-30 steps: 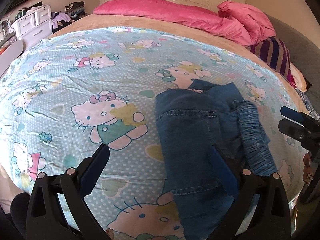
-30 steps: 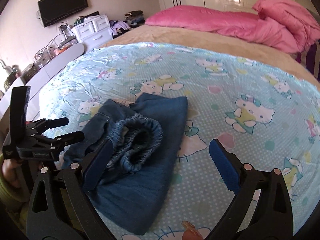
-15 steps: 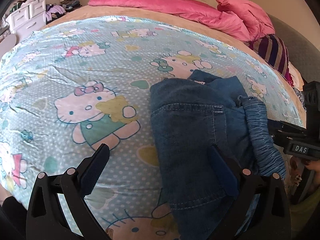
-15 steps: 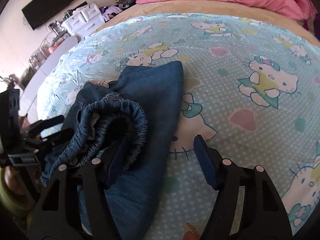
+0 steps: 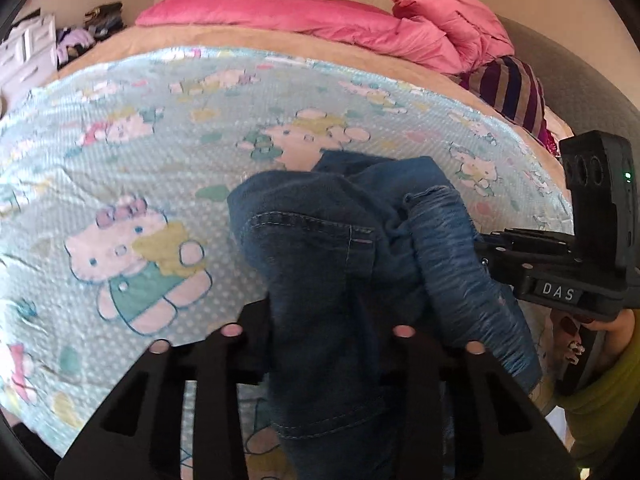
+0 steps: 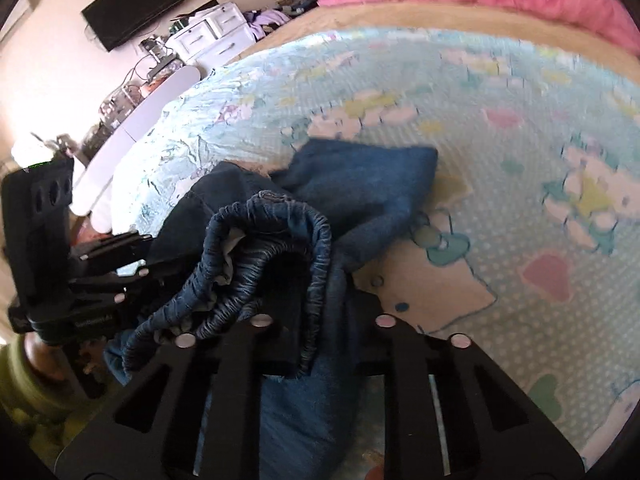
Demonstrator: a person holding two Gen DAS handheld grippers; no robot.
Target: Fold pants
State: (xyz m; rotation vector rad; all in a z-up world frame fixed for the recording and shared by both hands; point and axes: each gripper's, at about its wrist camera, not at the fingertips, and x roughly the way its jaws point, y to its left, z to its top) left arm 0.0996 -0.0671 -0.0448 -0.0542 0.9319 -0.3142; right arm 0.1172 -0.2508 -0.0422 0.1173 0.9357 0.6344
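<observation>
Both claws closed since earlier | left claw and right claw clamp pants

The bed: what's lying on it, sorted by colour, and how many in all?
Blue: 2, the denim pants, with the left claw and right claw both shut on them, and the cartoon-cat sheet.
Pink: 1, the bunched duvet.
Striped purple: 1, a cushion.
Tan: 1, the blanket beneath.
Total: 5

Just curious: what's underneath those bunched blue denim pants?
The blue denim pants lie on a light-blue cartoon-cat bedsheet, both grippers clamping their near edge. Anything directly beneath the denim is hidden.
</observation>
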